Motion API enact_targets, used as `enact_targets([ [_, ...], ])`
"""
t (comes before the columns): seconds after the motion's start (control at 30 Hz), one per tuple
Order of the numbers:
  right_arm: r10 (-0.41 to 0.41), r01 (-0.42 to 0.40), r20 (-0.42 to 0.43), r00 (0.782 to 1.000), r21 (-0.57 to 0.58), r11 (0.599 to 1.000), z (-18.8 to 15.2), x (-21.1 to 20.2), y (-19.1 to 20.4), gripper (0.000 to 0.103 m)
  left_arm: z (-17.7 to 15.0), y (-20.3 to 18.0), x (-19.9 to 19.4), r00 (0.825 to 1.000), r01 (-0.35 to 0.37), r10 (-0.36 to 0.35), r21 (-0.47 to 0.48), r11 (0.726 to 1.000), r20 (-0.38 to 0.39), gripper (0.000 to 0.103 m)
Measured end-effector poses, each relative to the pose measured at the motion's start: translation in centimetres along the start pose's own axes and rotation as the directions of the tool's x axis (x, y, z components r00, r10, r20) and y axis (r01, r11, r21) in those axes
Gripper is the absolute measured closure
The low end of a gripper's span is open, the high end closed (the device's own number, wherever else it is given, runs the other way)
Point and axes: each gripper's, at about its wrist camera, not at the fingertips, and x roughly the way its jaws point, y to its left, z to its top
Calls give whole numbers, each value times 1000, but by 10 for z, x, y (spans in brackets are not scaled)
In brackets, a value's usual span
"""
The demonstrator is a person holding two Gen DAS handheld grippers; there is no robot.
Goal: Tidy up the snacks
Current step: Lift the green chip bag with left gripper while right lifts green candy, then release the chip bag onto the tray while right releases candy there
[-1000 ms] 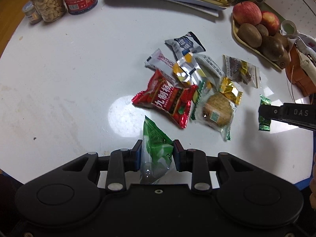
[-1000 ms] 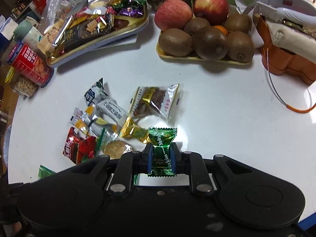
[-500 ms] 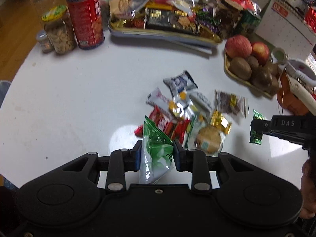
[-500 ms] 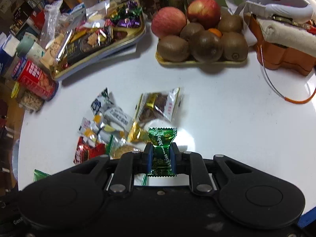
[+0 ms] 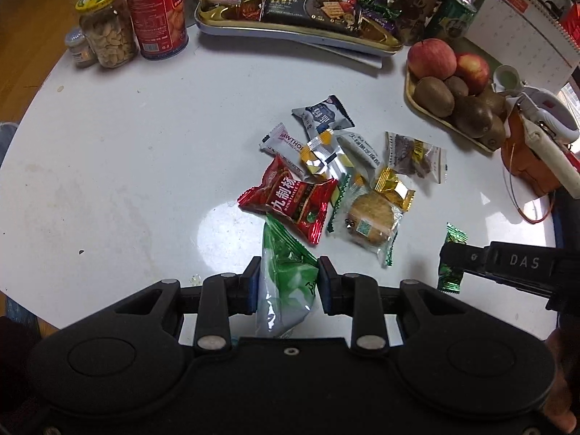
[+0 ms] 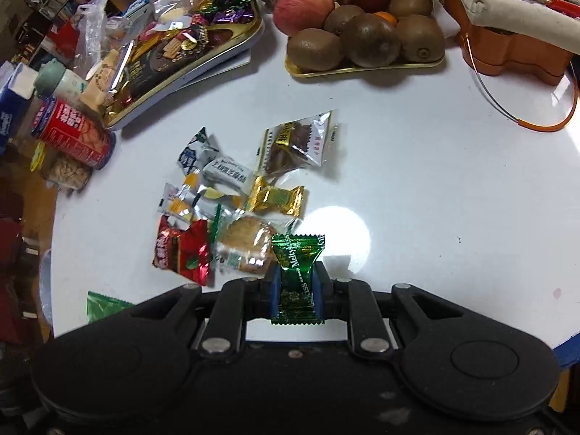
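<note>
My left gripper [image 5: 289, 279] is shut on a green-and-clear snack packet [image 5: 286, 282], held above the white table's near edge. My right gripper [image 6: 296, 282] is shut on a dark green wrapped candy [image 6: 298, 272]; it also shows at the right of the left wrist view [image 5: 451, 259]. Between them lies a pile of loose snacks: a red packet [image 5: 290, 199], a round cake in clear wrap [image 5: 369, 215], a gold candy [image 6: 276, 200], a brown snack in clear wrap [image 6: 295, 143], and white and silver packets [image 5: 322, 116]. A gold tray [image 5: 301, 32] filled with snacks stands at the back.
A fruit tray with apples and kiwis [image 5: 453, 90] stands at the back right, beside an orange holder with a white tool [image 5: 536, 145]. A red can [image 5: 156, 7] and a nut jar [image 5: 108, 32] stand at the back left. A calendar [image 5: 525, 21] stands behind the fruit.
Both grippers rose and pulled back from the pile, then dropped closer again, each keeping its snack. The pile on the table has not moved.
</note>
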Motion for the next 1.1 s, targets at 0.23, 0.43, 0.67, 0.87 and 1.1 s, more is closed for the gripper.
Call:
enact_targets([
  [0.23,66,-58,66,996,-114,992,-39,-44,2,83,-24,-3,-28,999,31,-34,79,996,36,64],
  [0.43,106,-102,39,994,-109,989,-77,-59,-13,83,-46,0,-33,999,25,-27,90,996,29,64],
  [0.67,104,-103,1,995,-91,990,-109,-59,-32,83,-83,1,-24,1000,14,-13,99,995,-15,64],
  [0.87,87,-91,-52,995,-82,992,-126,-51,-44,83,-105,-4,-15,998,-10,18,139,990,-56,63],
  [1.1,79,-85,-61,995,-115,990,-132,-49,-39,83,-111,-6,-13,998,-14,22,142,990,-60,63],
])
